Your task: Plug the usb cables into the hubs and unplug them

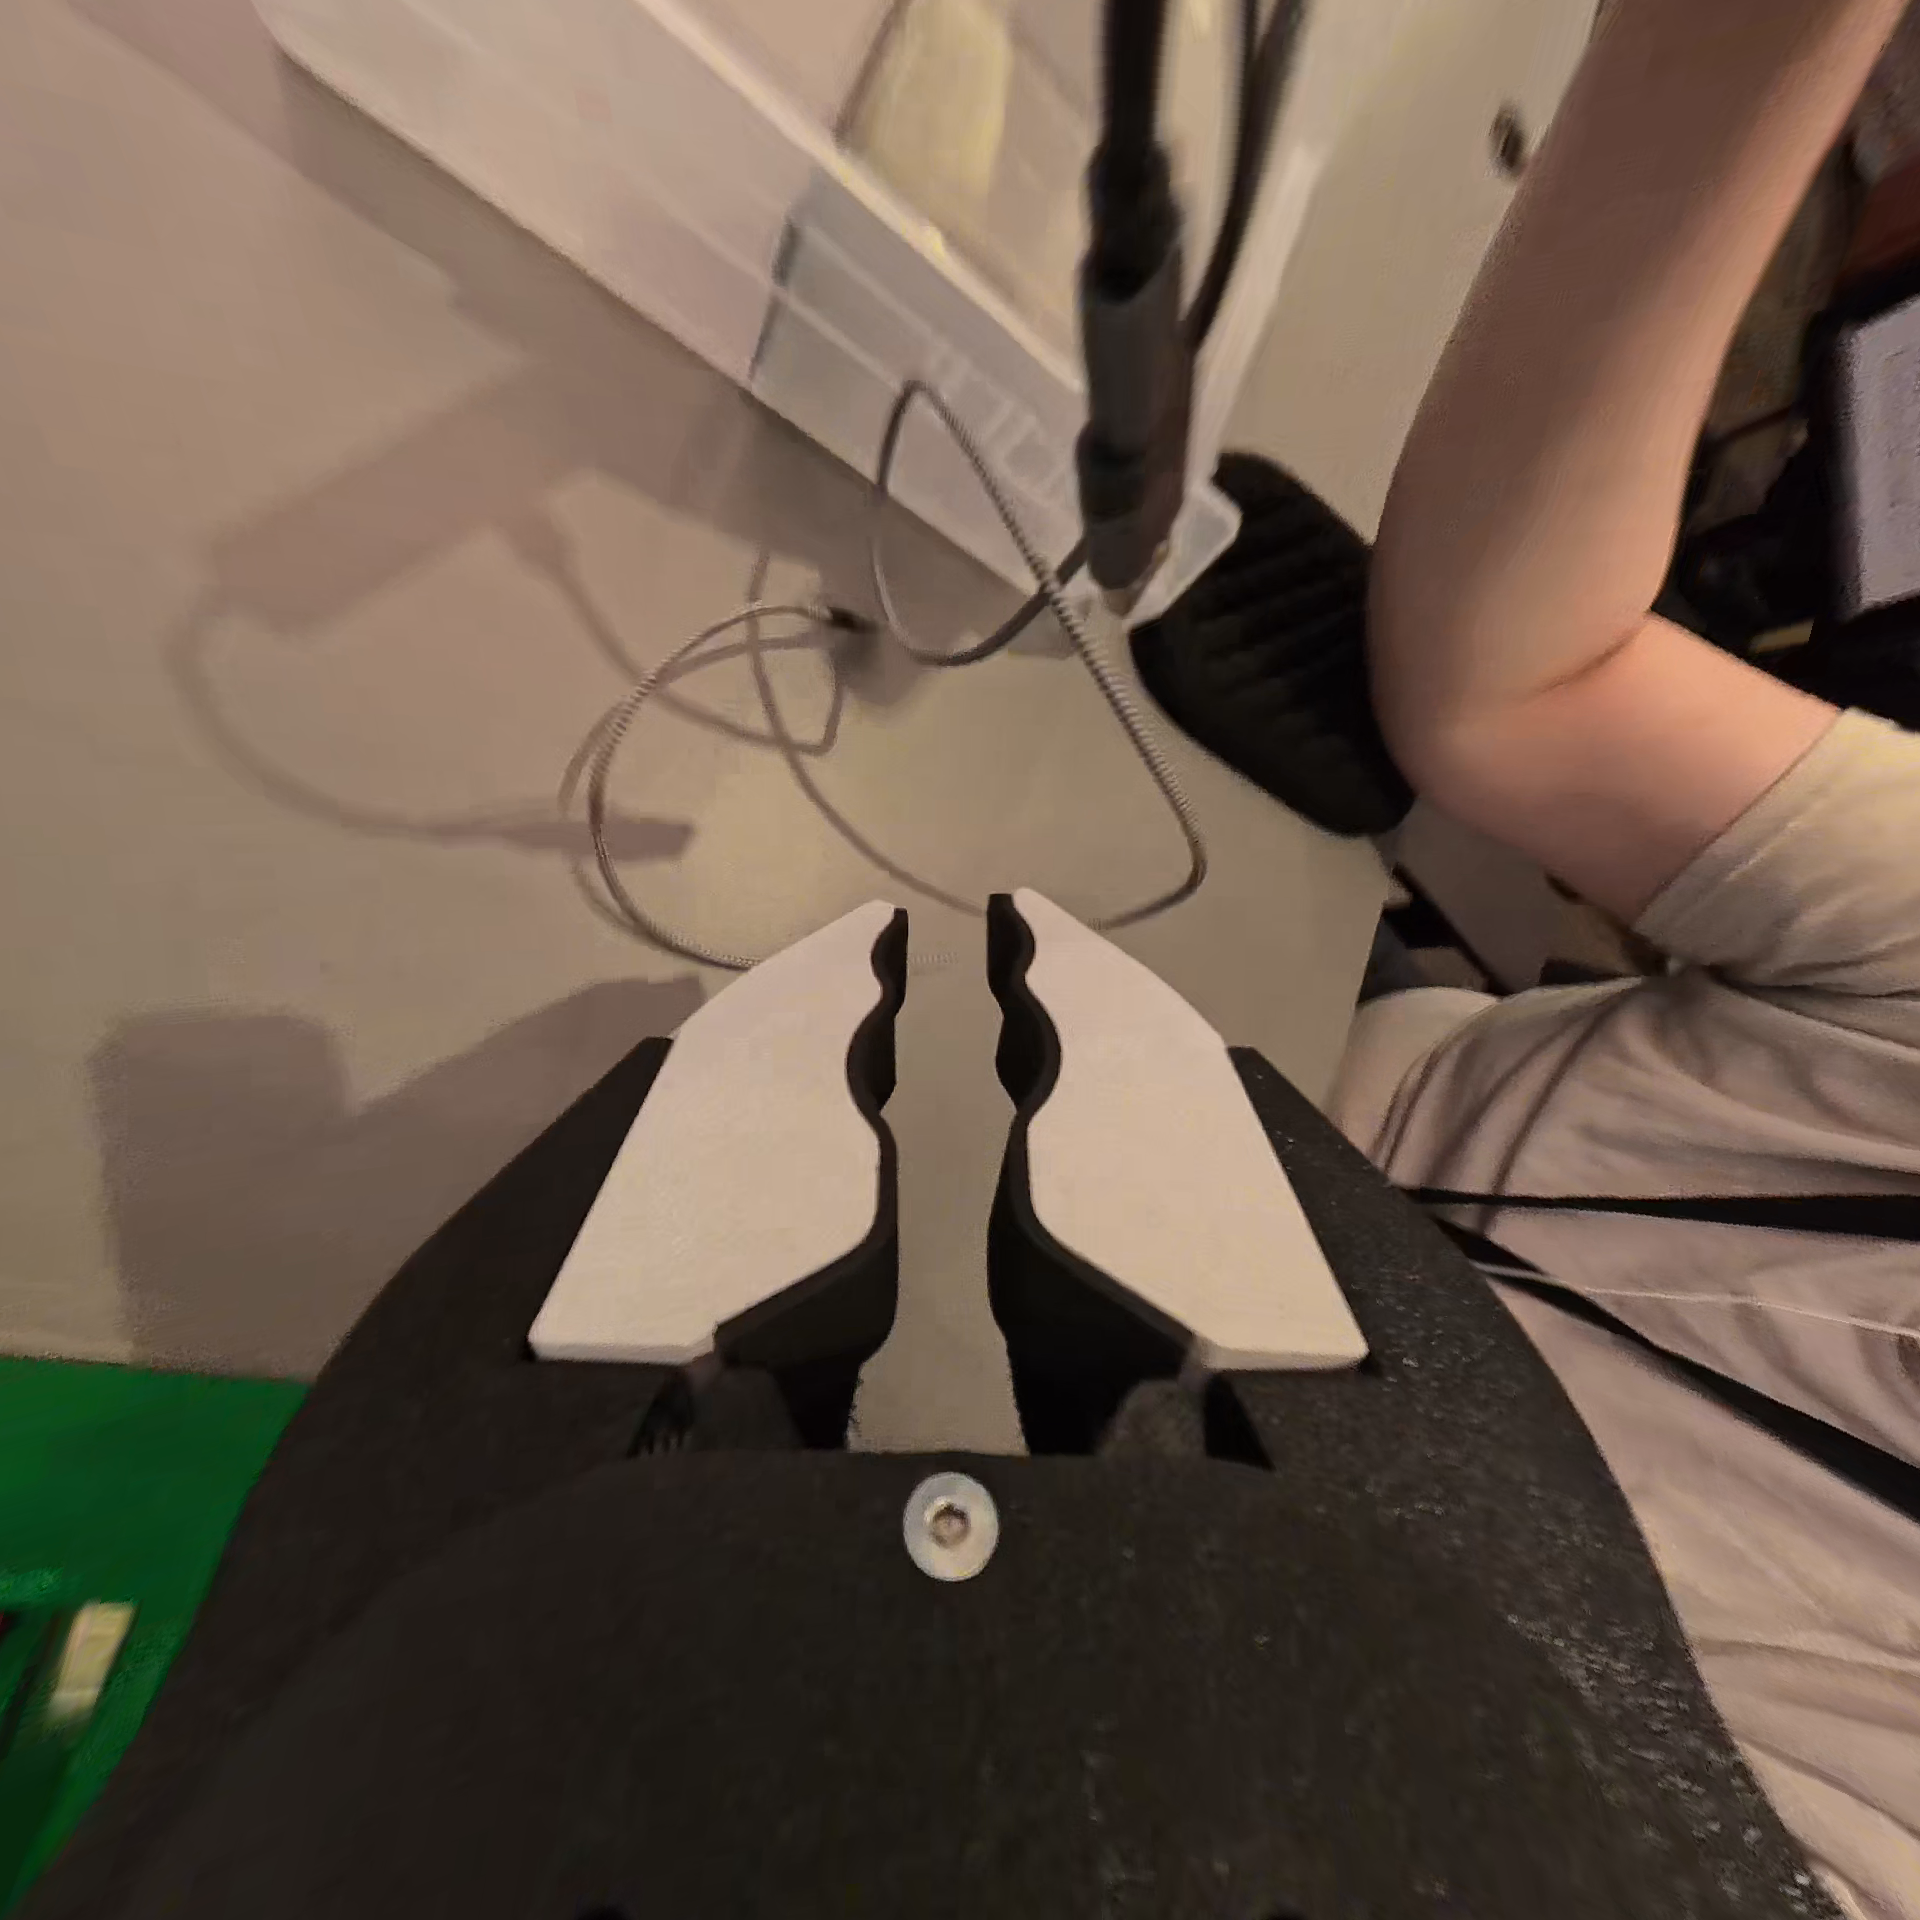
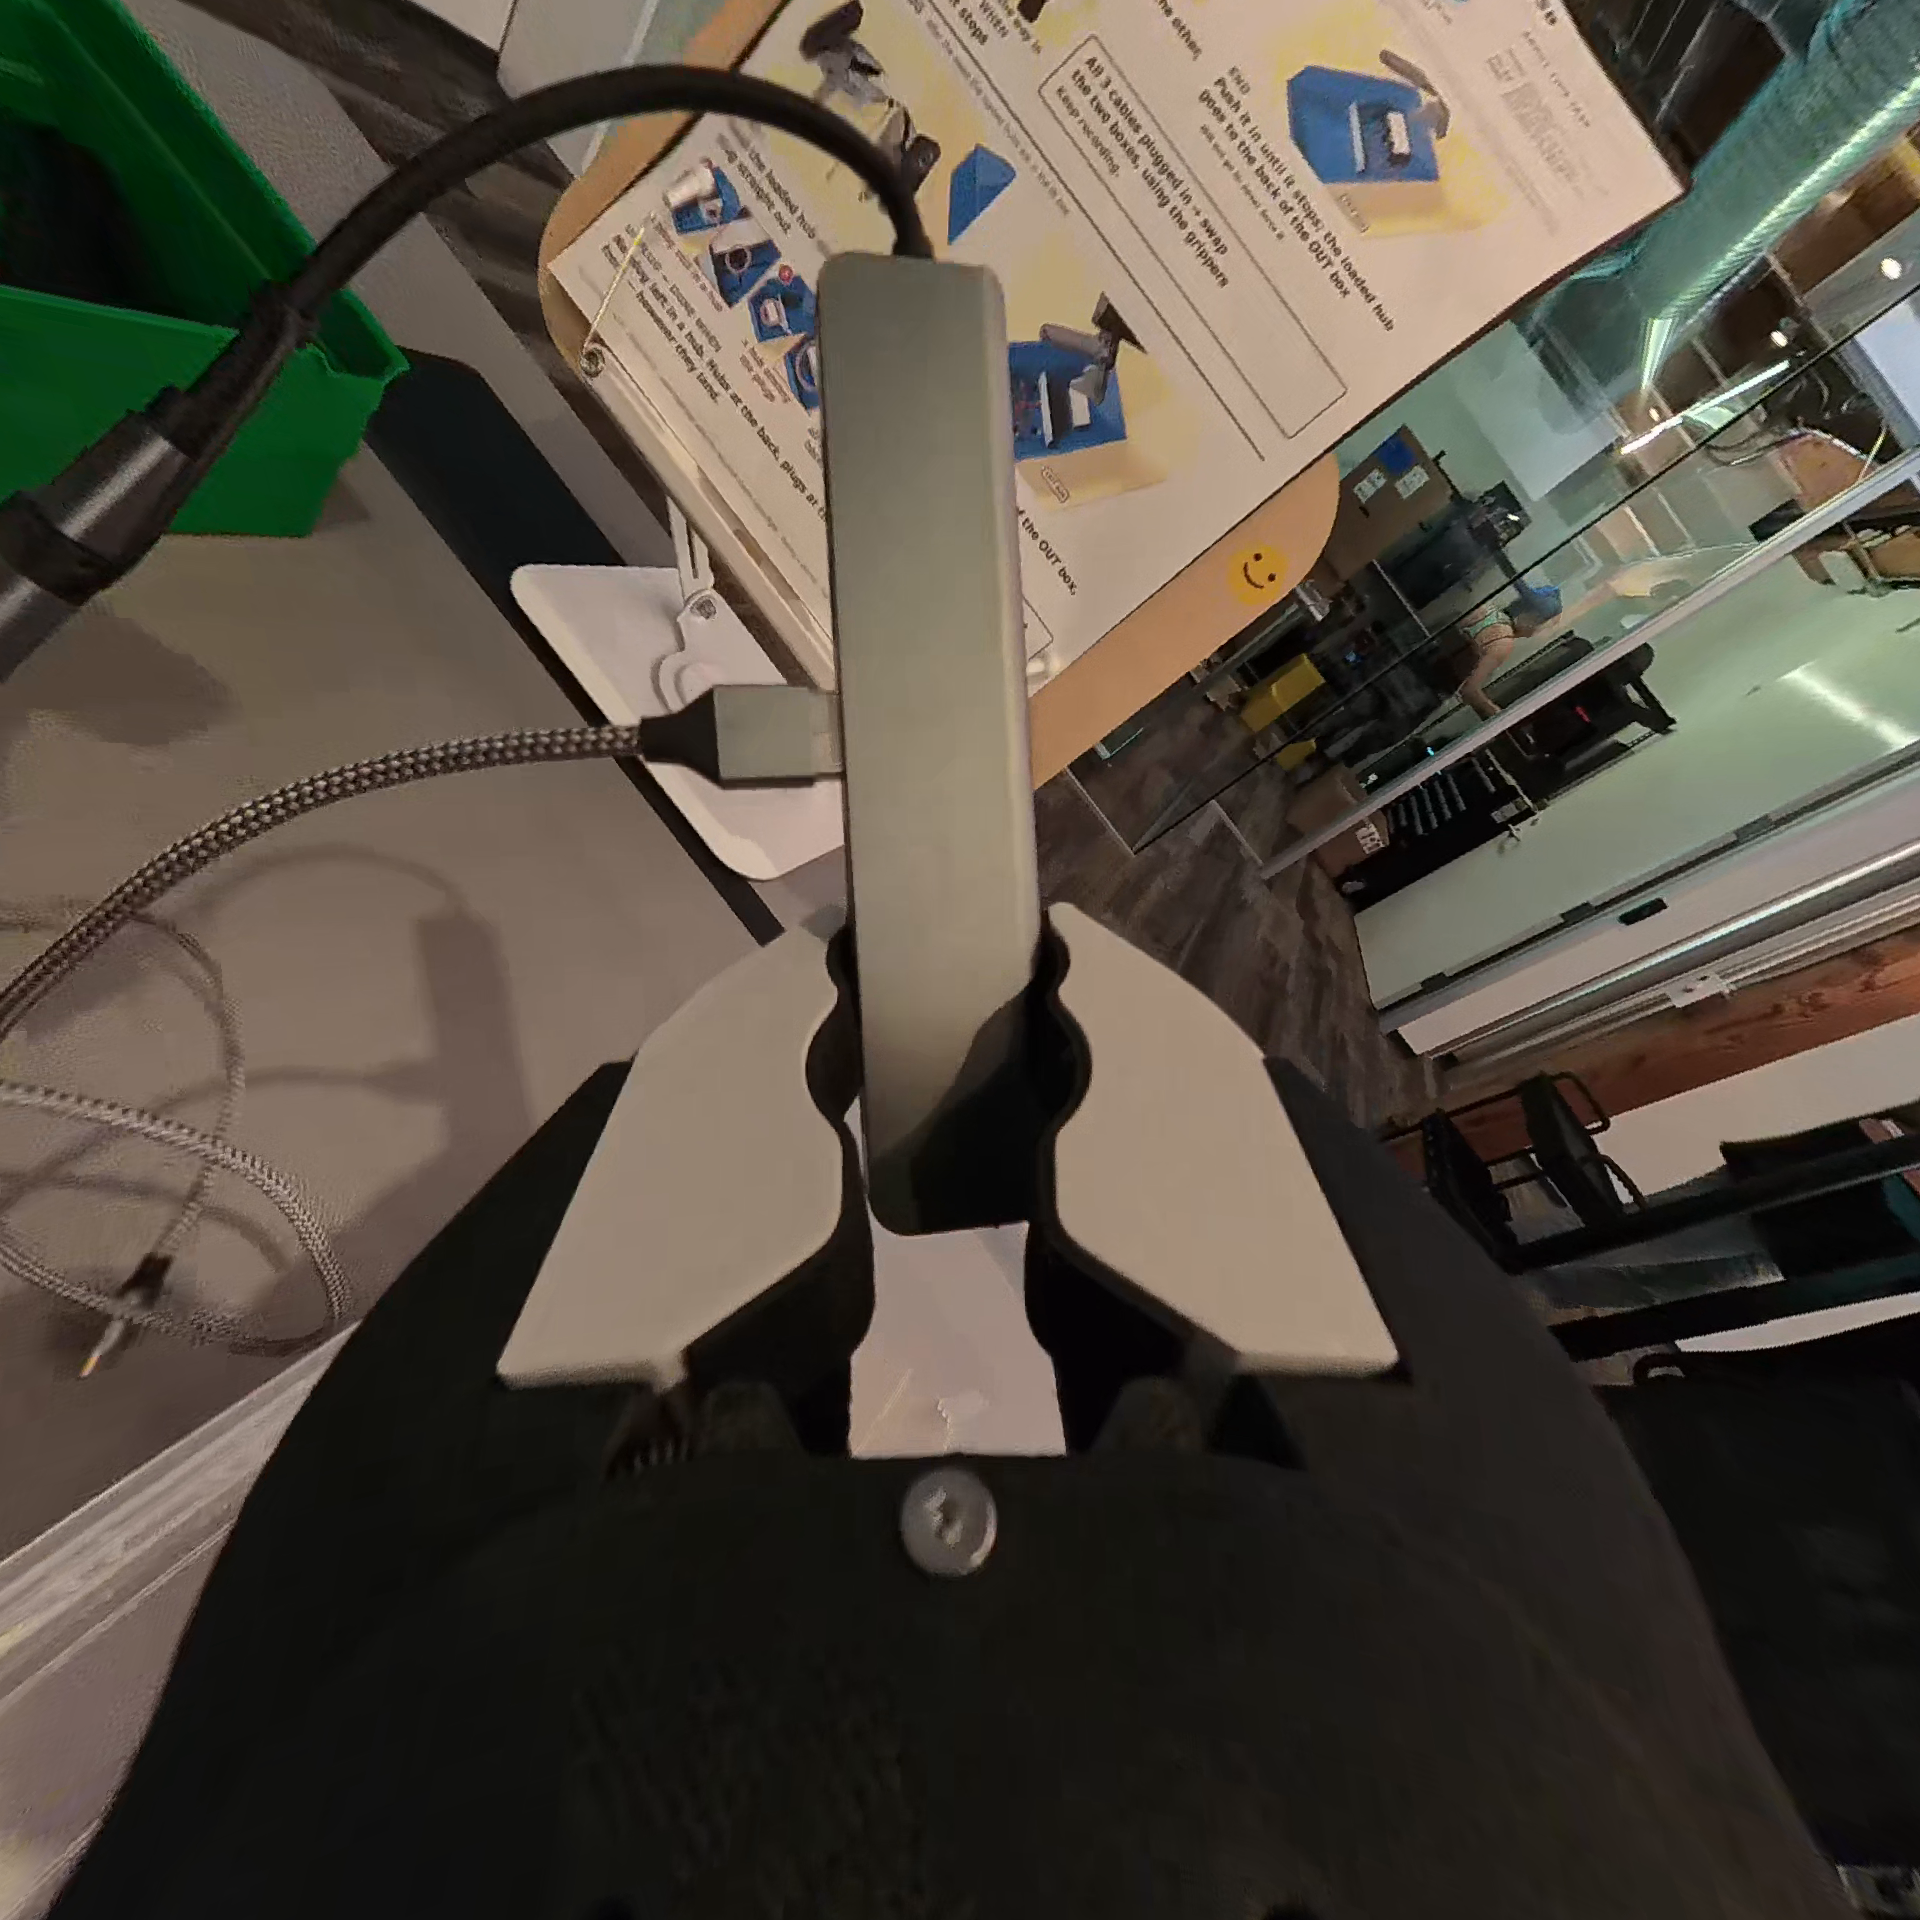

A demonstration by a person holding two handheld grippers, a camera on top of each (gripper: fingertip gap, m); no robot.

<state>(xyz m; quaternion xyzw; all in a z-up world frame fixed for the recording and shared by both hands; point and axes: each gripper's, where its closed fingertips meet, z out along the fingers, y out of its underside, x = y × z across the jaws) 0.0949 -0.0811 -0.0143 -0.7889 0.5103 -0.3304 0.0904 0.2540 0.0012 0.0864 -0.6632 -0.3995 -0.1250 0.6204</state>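
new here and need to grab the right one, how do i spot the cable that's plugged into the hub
Find the grey hub standing up between the right tongs. On its left side sits a grey plug with a braided grey cable trailing down to the table. The hub's own cable is black and leaves from its top end.

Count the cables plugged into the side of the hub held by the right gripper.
1: a braided grey cable enters the left side of the hub, which the right gripper clamps; the hub's far side is hidden.
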